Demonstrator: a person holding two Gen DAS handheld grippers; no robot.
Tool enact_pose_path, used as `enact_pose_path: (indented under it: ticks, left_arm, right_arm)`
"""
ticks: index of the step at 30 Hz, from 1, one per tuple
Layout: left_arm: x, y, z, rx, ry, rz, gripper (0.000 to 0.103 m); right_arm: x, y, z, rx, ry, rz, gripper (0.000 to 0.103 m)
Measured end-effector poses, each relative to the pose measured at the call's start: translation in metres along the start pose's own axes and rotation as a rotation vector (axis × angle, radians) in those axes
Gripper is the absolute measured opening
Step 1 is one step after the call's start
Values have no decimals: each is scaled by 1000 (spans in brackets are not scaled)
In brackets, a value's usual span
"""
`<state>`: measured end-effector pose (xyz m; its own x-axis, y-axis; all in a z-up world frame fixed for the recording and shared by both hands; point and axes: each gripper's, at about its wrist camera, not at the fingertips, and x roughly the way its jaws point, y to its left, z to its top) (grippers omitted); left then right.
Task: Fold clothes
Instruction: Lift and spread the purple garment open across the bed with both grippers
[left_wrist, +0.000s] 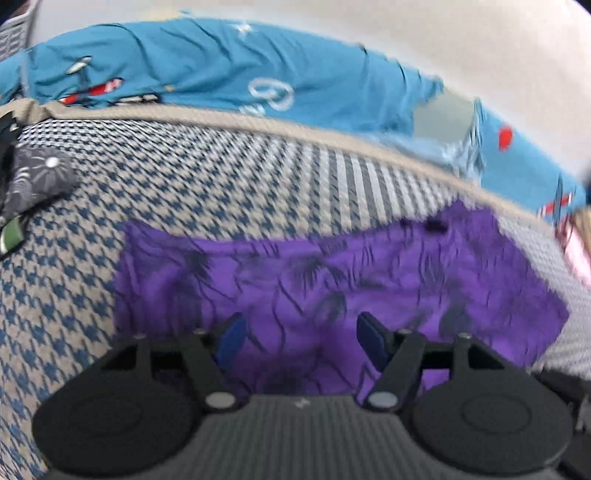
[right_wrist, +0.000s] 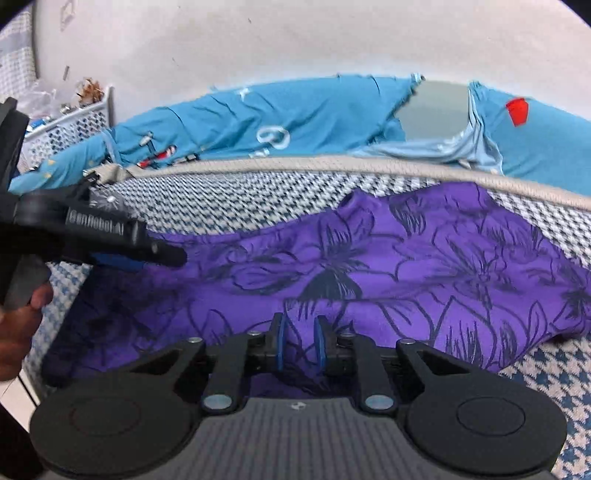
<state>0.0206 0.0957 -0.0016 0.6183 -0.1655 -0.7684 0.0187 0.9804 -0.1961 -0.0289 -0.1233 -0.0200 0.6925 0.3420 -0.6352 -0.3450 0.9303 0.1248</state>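
A purple garment (right_wrist: 388, 266) printed with dark flower outlines lies spread on a houndstooth blanket (left_wrist: 55, 288) in blue and cream, whose plain beige edge runs across the far side. The left gripper (left_wrist: 299, 332) hangs just above the near part of this cloth with its blue-padded fingers (left_wrist: 231, 338) spread wide and nothing between them; the left wrist view is blurred. In the right wrist view the same tool reaches in from the left, gripped by a hand (right_wrist: 18, 325), over the garment's left edge. The right gripper (right_wrist: 298, 341) sits over the near edge with its fingers drawn close, a narrow gap showing purple cloth; whether they pinch it cannot be told. Beyond the blanket lies a blue patterned sheet (right_wrist: 314, 114) against a pale wall (right_wrist: 295, 40), and a white basket (right_wrist: 74, 120) stands at the far left.
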Motion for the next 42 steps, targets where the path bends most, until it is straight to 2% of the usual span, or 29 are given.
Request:
enact_pose_path:
  ticks: [3,5,18,23,26,32,36,39,42]
  left_arm:
    - [13,-11,-12,64,50,38,64]
    - [12,-15,-19,102,45,59,65]
    - [-10,-20,-52,122,10,86,69]
    - [-17,-27,-68,150,7,105,79]
    - [-20,-31,-79,151,0,116,80]
    - [-28,-25,-86,91,-7,93,80]
    - [-33,-26,-87,70,-26,88,80]
    - [-39,-26,-83,36,-62,56,80]
    - [-44,-30,-79,26,-107,55,83]
  right_arm:
    - [10,-1,-3,3,42,-3,18]
    - [12,3,-6,-30,60,-3,18]
    - [6,10,-19,-119,86,13,18]
    - [1,7,-21,-106,91,21,18]
    - [-2,5,-22,-93,94,27,18]
    - [-14,-2,-23,-47,81,48,18]
    - [-28,-17,-18,22,12,32,18]
    - [-38,-30,-11,62,-62,-11,18]
    - [-45,-45,-5,114,-121,-63,18]
